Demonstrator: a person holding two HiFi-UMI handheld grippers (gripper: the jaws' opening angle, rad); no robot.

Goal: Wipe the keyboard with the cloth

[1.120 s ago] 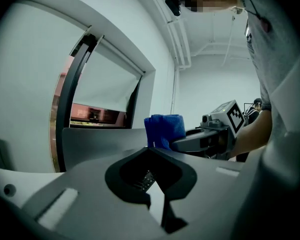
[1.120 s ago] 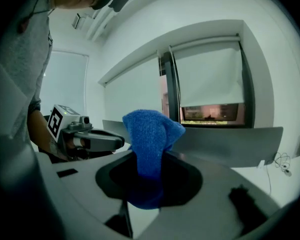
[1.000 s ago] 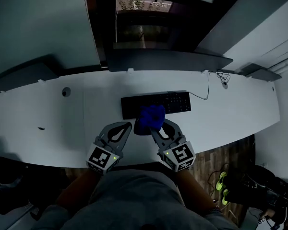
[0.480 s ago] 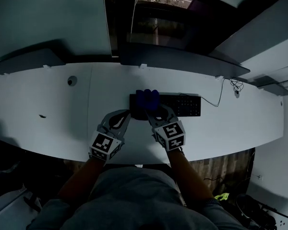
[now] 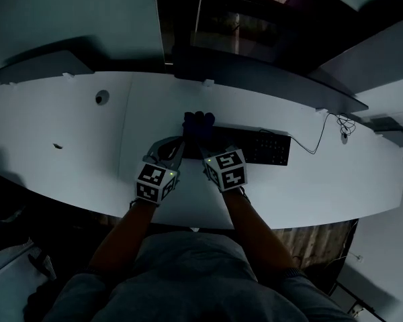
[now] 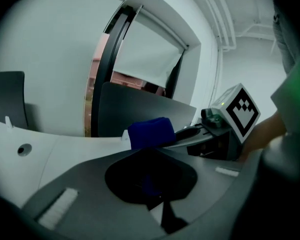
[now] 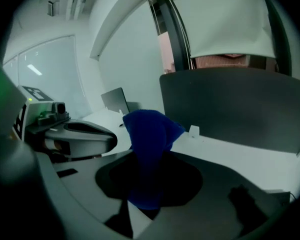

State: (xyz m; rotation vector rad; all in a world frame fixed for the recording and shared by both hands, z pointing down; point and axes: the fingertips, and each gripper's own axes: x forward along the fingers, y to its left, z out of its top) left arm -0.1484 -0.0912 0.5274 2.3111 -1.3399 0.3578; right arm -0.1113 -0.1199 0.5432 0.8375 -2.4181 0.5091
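Observation:
A black keyboard (image 5: 258,147) lies on the white desk (image 5: 67,139). My right gripper (image 5: 201,144) is shut on a blue cloth (image 5: 198,125), which sits bunched over the keyboard's left end. In the right gripper view the cloth (image 7: 148,134) rises from between the jaws of the right gripper (image 7: 141,206) and hides the keys beneath. My left gripper (image 5: 179,145) rests just left of it, shut with nothing in it. The left gripper view shows the left gripper (image 6: 162,205) closed, with the cloth (image 6: 150,132) and the right gripper (image 6: 215,136) just ahead of it.
A dark monitor (image 5: 255,25) stands behind the keyboard. The keyboard's cable (image 5: 316,145) runs off to the right. A round cable hole (image 5: 102,98) sits in the desk at the left. The desk's front edge is close to the person's body.
The right gripper has carried the cloth from the middle of the keyboard leftward to its left end. The left gripper has moved forward alongside it.

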